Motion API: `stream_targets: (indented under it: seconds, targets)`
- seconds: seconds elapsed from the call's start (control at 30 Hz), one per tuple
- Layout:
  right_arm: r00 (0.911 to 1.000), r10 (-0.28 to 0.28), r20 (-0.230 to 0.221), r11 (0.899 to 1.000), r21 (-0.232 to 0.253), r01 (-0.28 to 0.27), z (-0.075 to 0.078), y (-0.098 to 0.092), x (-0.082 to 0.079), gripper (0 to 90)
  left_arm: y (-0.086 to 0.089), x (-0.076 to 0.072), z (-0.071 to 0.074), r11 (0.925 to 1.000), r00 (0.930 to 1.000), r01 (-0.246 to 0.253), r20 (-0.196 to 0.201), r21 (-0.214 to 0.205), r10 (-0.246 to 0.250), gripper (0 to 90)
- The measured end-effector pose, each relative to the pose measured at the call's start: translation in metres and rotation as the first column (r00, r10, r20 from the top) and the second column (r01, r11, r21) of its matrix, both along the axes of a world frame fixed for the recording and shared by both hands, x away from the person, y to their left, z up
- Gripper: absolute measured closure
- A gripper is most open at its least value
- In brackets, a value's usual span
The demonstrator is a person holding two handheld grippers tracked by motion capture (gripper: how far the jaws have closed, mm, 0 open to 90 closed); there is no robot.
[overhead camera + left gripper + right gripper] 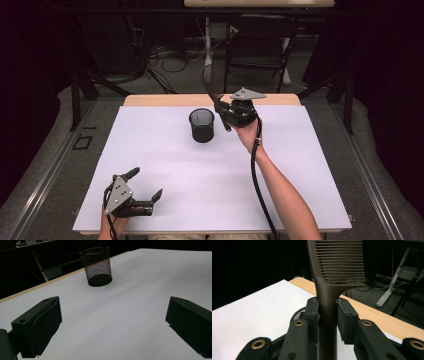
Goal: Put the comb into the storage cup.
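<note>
My right gripper is raised over the far middle of the white table, shut on the handle of a brown comb. In the right gripper view the comb stands upright between the pads, teeth pointing right. A black mesh cup stands upright on the table just left of and below that gripper; its rim peeks out behind the jaws. My left gripper rests low at the near left, open with nothing between its jaws. In its own view the cup stands far ahead of them.
The table's wooden far edge runs behind the cup. Beyond it are a dark chair, a white desk leg and loose cables on the floor. Black stand legs flank the table.
</note>
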State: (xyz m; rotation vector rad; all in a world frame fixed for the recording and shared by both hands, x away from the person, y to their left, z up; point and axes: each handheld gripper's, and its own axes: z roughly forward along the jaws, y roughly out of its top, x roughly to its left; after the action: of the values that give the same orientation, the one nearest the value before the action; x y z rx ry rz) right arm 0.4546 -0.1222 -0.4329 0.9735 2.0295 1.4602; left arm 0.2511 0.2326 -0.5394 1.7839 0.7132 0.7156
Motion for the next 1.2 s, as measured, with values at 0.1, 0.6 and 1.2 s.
stream_targets:
  seconds: [0.1, 0.6, 1.2]
  targets:
    - [1.0000, -0.001, 0.001, 1.000, 0.005, 0.001, 0.001, 0.001, 0.001, 72.3, 0.000, 0.000, 0.000, 1.0000, 1.0000, 0.000, 0.000, 0.000, 0.000, 0.4]
    - [0.9994, -0.004, 0.033, 1.000, 0.029, 0.003, 0.002, 0.007, 0.004, 72.3, 0.000, 0.000, 0.000, 1.0000, 1.0000, -0.001, 0.000, 0.001, 0.001, 0.4]
    - [0.9965, -0.021, 0.081, 0.998, 0.055, 0.016, 0.005, 0.016, 0.009, 72.3, 0.001, 0.000, 0.000, 1.0000, 1.0000, -0.002, -0.001, 0.002, 0.002, 0.4]
